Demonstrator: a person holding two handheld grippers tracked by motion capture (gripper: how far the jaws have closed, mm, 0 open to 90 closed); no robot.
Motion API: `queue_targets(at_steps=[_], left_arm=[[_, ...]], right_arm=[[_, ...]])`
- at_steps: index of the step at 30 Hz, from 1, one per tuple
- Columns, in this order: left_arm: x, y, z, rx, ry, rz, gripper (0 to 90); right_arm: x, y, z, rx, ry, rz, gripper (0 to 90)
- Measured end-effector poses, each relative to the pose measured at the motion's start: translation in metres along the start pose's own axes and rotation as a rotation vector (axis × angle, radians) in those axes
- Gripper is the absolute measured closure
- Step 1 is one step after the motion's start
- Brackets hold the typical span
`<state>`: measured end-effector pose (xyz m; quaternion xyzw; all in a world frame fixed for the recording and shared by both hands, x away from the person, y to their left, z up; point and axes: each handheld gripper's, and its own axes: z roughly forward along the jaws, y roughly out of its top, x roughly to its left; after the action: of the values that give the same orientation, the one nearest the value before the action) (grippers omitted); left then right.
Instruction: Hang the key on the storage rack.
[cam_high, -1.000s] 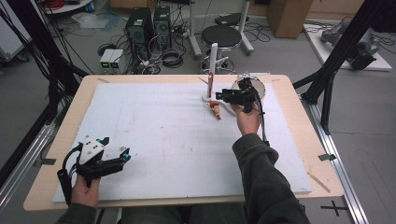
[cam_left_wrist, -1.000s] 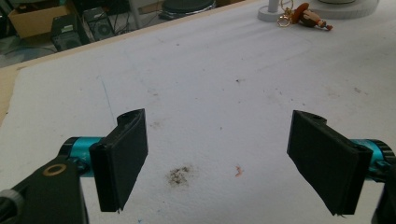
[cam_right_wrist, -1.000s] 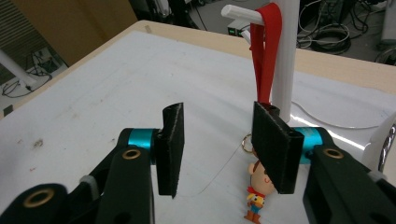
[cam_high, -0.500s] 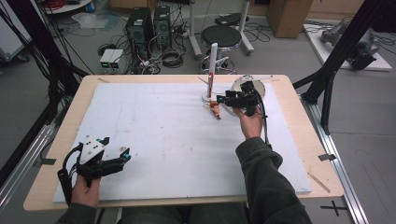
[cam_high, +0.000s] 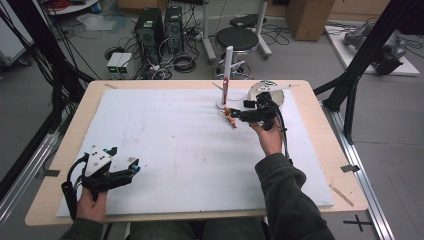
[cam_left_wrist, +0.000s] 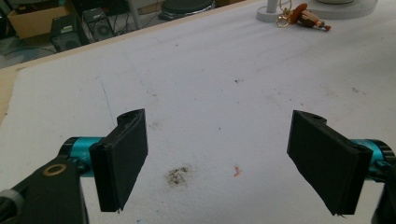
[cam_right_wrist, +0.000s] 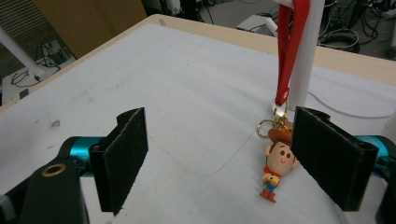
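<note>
The left tongs (cam_high: 134, 166) rest at the near left, jaws spread wide, gripped by the left hand (cam_high: 90, 202). The right tongs (cam_high: 234, 114) reach far right, level, their jaws having just been opening, nothing between them.

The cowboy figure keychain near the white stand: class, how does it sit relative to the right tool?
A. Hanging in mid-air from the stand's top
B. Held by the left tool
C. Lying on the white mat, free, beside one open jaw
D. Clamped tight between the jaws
C: in the right gripper view the cowboy figure lies on the white mat while the right tool stands open, no jaw pressing it.
</note>
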<state>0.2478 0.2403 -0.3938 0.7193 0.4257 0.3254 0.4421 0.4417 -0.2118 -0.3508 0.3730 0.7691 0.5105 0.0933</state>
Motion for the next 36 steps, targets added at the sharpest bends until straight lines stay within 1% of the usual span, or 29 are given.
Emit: queue_targets(at_steps=[2,4,6,7,13,16,21,23,26,29,34,36], left_arm=[[-0.001,0.0,0.0,-0.002,-0.002,-0.005,20.7],[-0.001,0.0,0.001,-0.001,-0.001,-0.004,20.7],[-0.001,0.0,0.001,-0.001,-0.001,-0.004,20.7],[-0.001,0.0,0.001,-0.001,-0.001,-0.004,20.7],[-0.001,0.0,0.001,-0.001,0.001,-0.005,20.7],[0.0,0.0,0.001,0.001,0.001,-0.002,20.7],[-0.001,0.0,0.0,0.0,-0.001,-0.005,20.7],[-0.001,0.0,0.001,0.0,-0.002,-0.005,20.7],[-0.001,0.0,0.001,0.002,-0.001,-0.006,20.7],[0.0,0.0,0.001,0.005,0.0,-0.007,20.7],[0.0,0.0,0.001,0.007,-0.002,-0.005,20.7],[-0.001,0.0,0.001,0.005,-0.001,-0.008,20.7]], right_arm=[[0.0,-0.002,-0.002,0.002,0.001,-0.002,15.8],[0.001,-0.003,-0.003,0.01,-0.002,0.009,13.3],[0.001,-0.005,-0.004,0.003,-0.002,0.009,12.5],[0.001,-0.005,-0.005,0.01,0.0,0.012,12.1],[0.005,-0.004,-0.008,0.001,0.001,-0.002,11.6],[0.007,-0.004,-0.009,0.005,0.0,0.0,11.4],[0.011,-0.006,-0.011,0.0,0.001,-0.018,11.3],[0.011,-0.008,-0.011,0.004,0.0,-0.021,11.0],[0.012,-0.011,-0.013,0.012,-0.016,-0.018,11.0],[0.012,-0.016,-0.014,0.02,-0.025,-0.031,11.0],[0.014,-0.022,-0.017,0.035,-0.026,-0.036,10.9],[0.015,-0.025,-0.019,0.034,-0.03,-0.049,11.0]])
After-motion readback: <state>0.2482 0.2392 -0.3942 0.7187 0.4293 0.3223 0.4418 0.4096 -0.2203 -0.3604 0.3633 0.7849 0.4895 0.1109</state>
